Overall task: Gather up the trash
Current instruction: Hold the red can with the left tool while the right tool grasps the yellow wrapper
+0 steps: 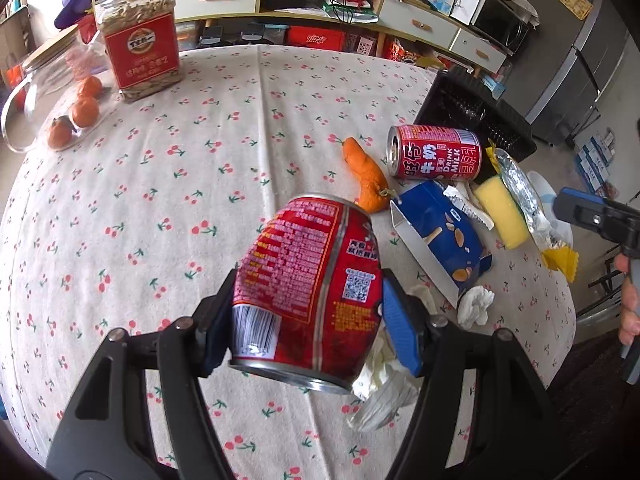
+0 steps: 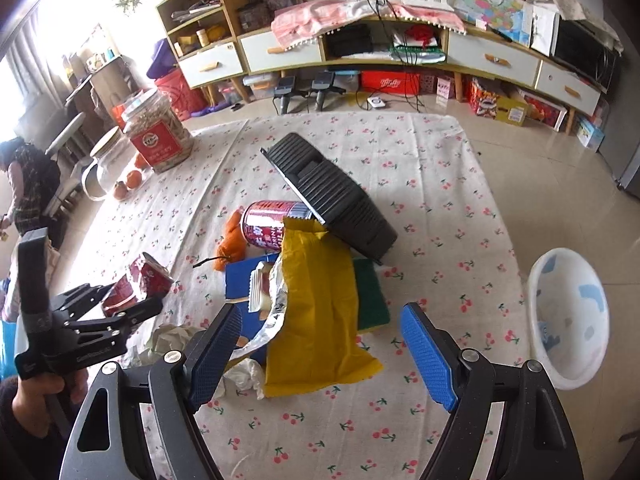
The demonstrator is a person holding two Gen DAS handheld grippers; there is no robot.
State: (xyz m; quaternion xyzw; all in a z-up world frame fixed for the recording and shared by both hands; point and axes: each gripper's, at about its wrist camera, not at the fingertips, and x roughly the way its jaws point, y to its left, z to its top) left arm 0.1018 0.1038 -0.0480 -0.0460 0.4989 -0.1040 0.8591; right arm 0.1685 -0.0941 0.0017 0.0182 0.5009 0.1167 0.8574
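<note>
Aluminium of the dented red milk can (image 1: 308, 292) feels light, thin and slippery, so we keep our left gripper (image 1: 304, 320) clenched across its middle, lifted at 6 o'clock from the litter, while our right gripper (image 2: 320, 356) hangs released.

Two red cans: one crushed (image 1: 308, 300), one whole (image 1: 434, 158) lying just beside the black bin (image 2: 332, 196). Three small oranges (image 1: 85, 111), far from the bin, by the seed jar (image 1: 138, 40). One seed jar, one clear glass jar (image 1: 36, 84). One orange peel (image 1: 366, 176), one blue box (image 1: 438, 236), one yellow foil wrapper (image 2: 316, 312), one sponge (image 1: 502, 212), near the bin. One white basin (image 2: 568, 316) off the tabletop (image 1: 160, 200). Crumpled tissues (image 1: 476, 304): at least two.
</note>
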